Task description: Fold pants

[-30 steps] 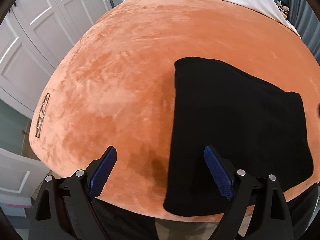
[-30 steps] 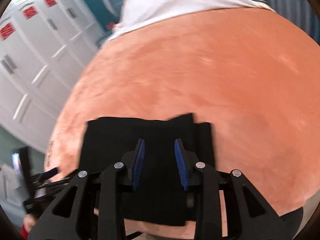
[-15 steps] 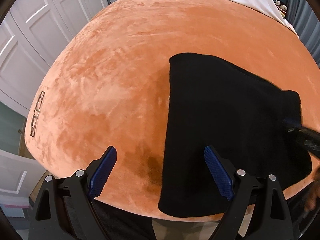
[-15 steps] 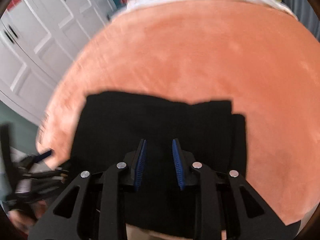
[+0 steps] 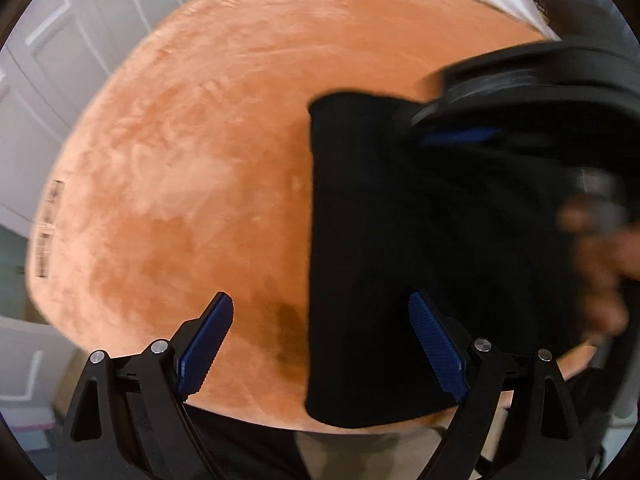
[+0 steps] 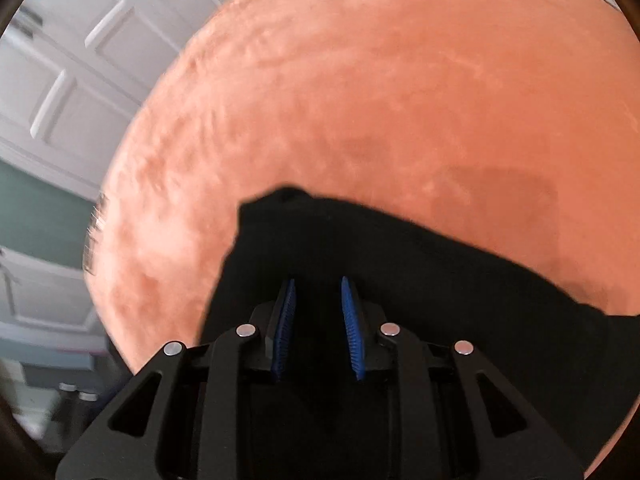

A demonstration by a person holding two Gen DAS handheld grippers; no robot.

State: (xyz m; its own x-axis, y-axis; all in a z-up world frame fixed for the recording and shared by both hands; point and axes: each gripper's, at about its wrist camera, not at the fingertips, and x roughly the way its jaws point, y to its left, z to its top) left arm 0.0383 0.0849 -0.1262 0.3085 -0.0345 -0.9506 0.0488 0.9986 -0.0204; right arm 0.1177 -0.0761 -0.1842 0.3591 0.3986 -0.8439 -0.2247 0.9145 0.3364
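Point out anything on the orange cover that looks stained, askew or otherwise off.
One thing: a dark brownish patch on the orange cover, beside the folded black pants' left edge near the front. It may be a stain or brushed pile; I cannot tell which. The pants lie flat.

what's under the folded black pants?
The folded black pants lie on the orange plush bed cover, which shows all around them. Whatever lies directly beneath the fabric is covered. The right gripper, jaws opening, hangs above them.
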